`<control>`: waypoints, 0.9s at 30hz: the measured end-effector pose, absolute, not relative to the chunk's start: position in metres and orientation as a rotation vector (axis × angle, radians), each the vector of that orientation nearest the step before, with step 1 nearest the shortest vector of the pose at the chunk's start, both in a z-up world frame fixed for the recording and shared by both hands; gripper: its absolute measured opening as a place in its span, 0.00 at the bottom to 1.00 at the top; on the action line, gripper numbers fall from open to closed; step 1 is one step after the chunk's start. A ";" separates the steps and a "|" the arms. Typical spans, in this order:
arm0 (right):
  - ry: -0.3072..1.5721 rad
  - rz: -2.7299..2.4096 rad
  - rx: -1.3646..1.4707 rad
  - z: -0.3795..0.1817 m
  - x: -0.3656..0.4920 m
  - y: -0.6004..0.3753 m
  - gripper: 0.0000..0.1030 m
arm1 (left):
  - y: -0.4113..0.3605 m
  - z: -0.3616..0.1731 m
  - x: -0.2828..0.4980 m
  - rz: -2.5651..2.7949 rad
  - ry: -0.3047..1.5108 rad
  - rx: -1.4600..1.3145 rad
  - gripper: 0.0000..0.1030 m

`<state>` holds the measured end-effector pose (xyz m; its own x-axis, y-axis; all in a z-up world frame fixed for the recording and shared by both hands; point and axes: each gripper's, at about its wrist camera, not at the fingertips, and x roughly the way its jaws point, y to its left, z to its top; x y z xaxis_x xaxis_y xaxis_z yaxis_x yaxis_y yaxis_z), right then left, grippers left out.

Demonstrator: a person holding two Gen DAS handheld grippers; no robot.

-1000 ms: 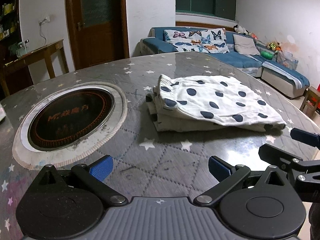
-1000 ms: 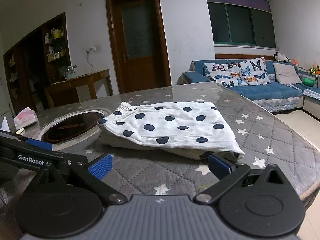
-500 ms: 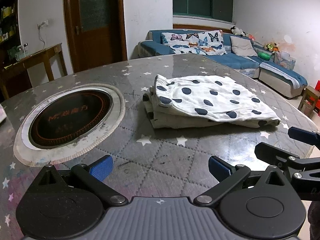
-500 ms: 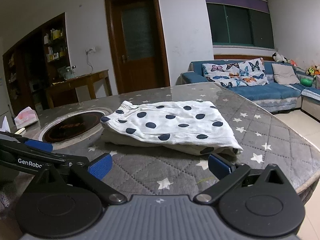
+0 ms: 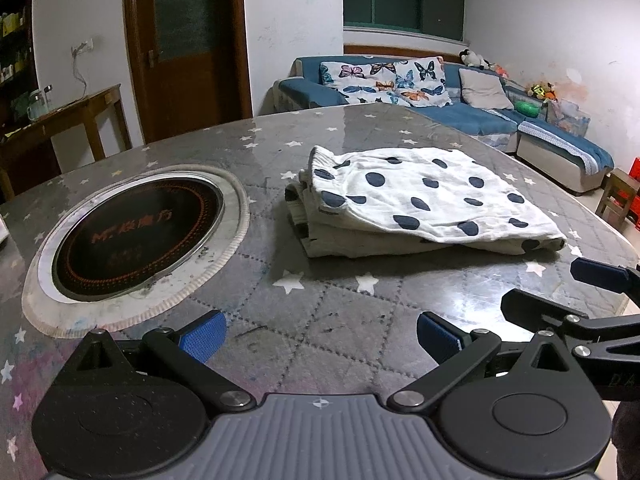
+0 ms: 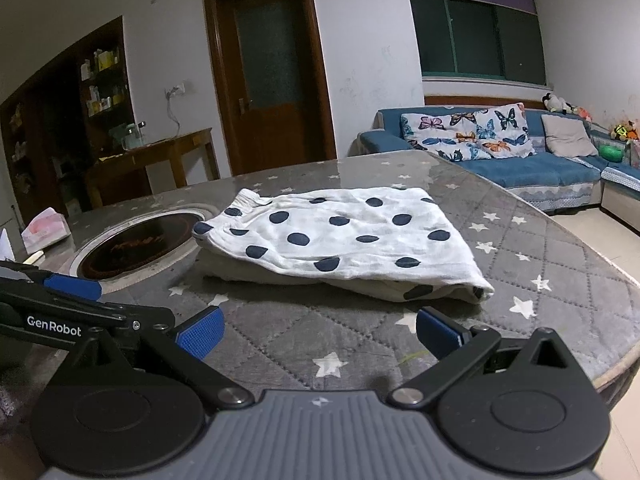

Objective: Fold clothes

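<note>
A white garment with dark blue dots (image 5: 420, 200) (image 6: 344, 236) lies folded in a flat stack on the round grey star-patterned table (image 5: 360, 304). My left gripper (image 5: 320, 336) is open and empty, hovering short of the garment's near-left side. My right gripper (image 6: 318, 334) is open and empty too, in front of the garment's near edge. The right gripper's fingers (image 5: 600, 276) show at the right edge of the left wrist view. At the left of the right wrist view, the left gripper's fingers (image 6: 72, 286) are in sight.
A round black hotplate (image 5: 136, 232) (image 6: 136, 246) is set into the table left of the garment. A tissue pack (image 6: 44, 228) lies at the table's far left. Beyond the table stand a blue sofa (image 5: 460, 108), a wooden door (image 6: 272, 80) and a side table (image 6: 160, 160).
Both grippers have drawn back and risen a little from the garment, which now looks farther away. The garment has not moved. Both stay open.
</note>
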<state>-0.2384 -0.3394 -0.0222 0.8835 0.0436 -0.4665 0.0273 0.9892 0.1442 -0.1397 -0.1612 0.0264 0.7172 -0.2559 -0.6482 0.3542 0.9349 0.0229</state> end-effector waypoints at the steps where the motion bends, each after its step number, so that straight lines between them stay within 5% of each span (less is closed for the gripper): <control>1: 0.490 0.010 0.148 -0.022 -0.237 -0.339 1.00 | -0.161 0.027 -0.139 -0.339 0.694 0.150 1.00; 27: 0.554 -0.030 0.179 -0.029 -0.209 -0.349 1.00 | -0.168 0.027 -0.103 -0.347 0.735 0.176 1.00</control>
<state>-0.2091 -0.3493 -0.0293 0.8506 0.0202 -0.5254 0.0761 0.9840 0.1611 -0.1029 -0.1680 0.0267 0.6883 -0.2479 -0.6817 0.3697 0.9285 0.0355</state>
